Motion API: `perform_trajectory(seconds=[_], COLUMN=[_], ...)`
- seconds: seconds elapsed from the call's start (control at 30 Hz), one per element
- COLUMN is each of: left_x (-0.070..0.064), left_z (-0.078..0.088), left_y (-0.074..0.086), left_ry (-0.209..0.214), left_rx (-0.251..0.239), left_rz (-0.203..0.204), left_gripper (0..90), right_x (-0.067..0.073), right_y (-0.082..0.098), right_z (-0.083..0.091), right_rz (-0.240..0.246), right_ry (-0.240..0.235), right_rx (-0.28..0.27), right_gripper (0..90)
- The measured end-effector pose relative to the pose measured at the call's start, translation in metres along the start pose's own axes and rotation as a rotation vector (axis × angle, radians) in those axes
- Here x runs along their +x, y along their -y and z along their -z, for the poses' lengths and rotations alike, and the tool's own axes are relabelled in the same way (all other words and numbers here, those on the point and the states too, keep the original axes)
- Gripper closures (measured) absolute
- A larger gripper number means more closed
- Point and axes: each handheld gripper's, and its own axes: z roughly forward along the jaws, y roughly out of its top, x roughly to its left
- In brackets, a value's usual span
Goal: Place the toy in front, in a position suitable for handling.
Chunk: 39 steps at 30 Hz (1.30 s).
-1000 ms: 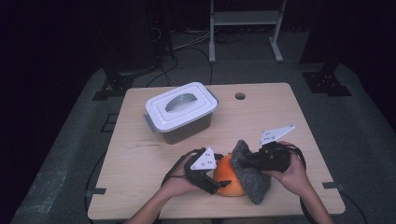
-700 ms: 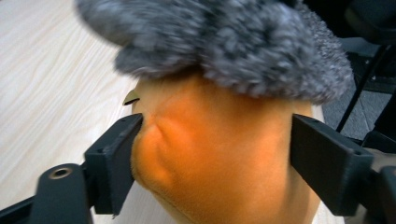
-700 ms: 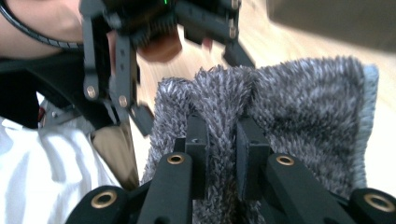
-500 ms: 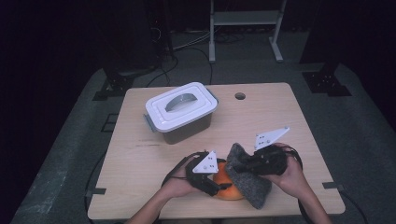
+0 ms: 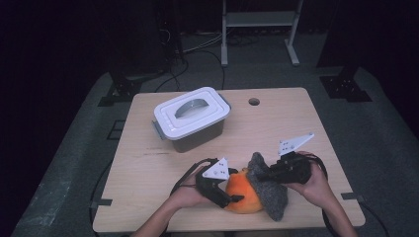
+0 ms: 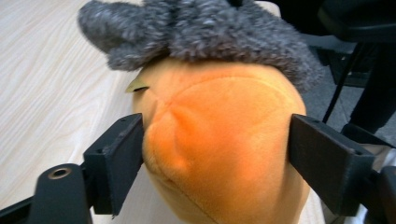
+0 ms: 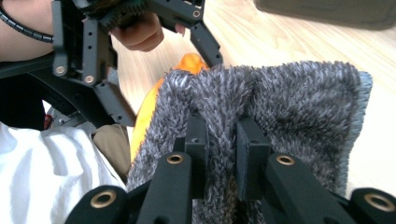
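An orange plush toy (image 5: 241, 196) lies near the table's front edge, with a grey fuzzy cloth (image 5: 272, 193) draped over its right side. In the left gripper view my left gripper (image 6: 217, 154) has its jaws on both sides of the orange plush toy (image 6: 219, 140). Its fingers (image 6: 119, 158) dent the fabric. The jaws have just been opening a little, with the plush still between them. My right gripper (image 7: 223, 144) is shut on a fold of the grey cloth (image 7: 289, 98), whose fibres bunch between the pads. In the high view the left gripper (image 5: 236, 197) and right gripper (image 5: 262, 175) meet at the toy.
A grey storage box with a white handled lid (image 5: 190, 118) stands at the back left of the wooden table (image 5: 296, 123). A small round hole (image 5: 254, 101) sits near the table's far edge. Black cables trail from both grippers over the front edge.
Both hands stay at the plush toy. The right gripper and the cloth shifted slightly left and back again; the left gripper kept its place.
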Motion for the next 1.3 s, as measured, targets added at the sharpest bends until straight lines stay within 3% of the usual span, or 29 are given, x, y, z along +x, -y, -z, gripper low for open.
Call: perform_trajectory(seconds=[0.13, 0.17, 0.2, 0.27, 0.37, 0.53, 0.57, 0.67, 0.83, 1.03, 1.07, 1.13, 1.23, 1.27, 1.3], left_x=[0.005, 0.009, 0.013, 0.016, 0.013, 0.004, -0.001, -0.006, -0.005, -0.001, -0.001, -0.001, -0.001, 0.000, 0.000], left_z=[0.004, 0.006, 0.008, 0.008, 0.007, 0.005, 0.004, 0.004, 0.004, 0.003, 0.001, 0.000, -0.004, -0.003, -0.002], left_y=[0.002, 0.004, 0.006, 0.008, 0.008, 0.002, -0.002, -0.003, -0.002, 0.001, 0.000, -0.001, -0.001, 0.000, 0.000], left_ry=[-0.029, -0.059, -0.062, -0.029, -0.015, -0.011, -0.017, -0.018, -0.022, -0.015, -0.007, 0.000, 0.004, 0.000, -0.016], left_rx=[0.007, 0.004, 0.000, -0.002, -0.006, -0.026, -0.017, -0.007, 0.001, -0.005, 0.003, 0.010, 0.013, 0.007, 0.003], left_rz=[0.016, 0.039, 0.060, 0.085, 0.079, 0.030, -0.014, -0.056, -0.068, -0.031, -0.002, 0.006, 0.050, 0.059, 0.042], left_gripper=[21.9, 22.0, 21.9, 21.5, 24.1, 27.2, 27.5, 28.5, 31.5, 26.9, 22.7, 16.5, 12.9, 14.2, 19.3], right_x=[0.003, 0.004, 0.005, 0.007, 0.009, 0.020, 0.022, 0.027, 0.023, 0.006, 0.003, 0.004, 0.007, 0.010, 0.010], right_y=[0.000, 0.000, 0.000, 0.000, -0.003, -0.013, -0.014, -0.017, -0.013, -0.001, 0.001, 0.000, -0.001, -0.001, -0.001], right_z=[-0.001, -0.001, -0.002, -0.004, -0.004, 0.000, -0.001, -0.005, -0.004, 0.004, 0.002, 0.001, -0.002, -0.006, -0.006], right_rz=[0.000, 0.004, 0.007, 0.015, 0.030, 0.074, 0.083, 0.099, 0.091, 0.028, 0.018, 0.019, 0.029, 0.034, 0.034], right_ry=[-0.021, -0.026, -0.029, -0.044, -0.031, 0.009, 0.016, 0.007, -0.016, -0.003, -0.014, -0.008, 0.011, 0.005, 0.003], right_rx=[0.011, 0.020, 0.028, 0.036, 0.043, 0.012, 0.009, 0.011, 0.018, -0.006, -0.009, -0.011, -0.023, -0.022, -0.022], right_gripper=[76.8, 76.7, 76.7, 76.7, 76.8, 77.1, 77.1, 77.2, 77.6, 77.5, 77.5, 77.2, 76.6, 76.7, 76.7])
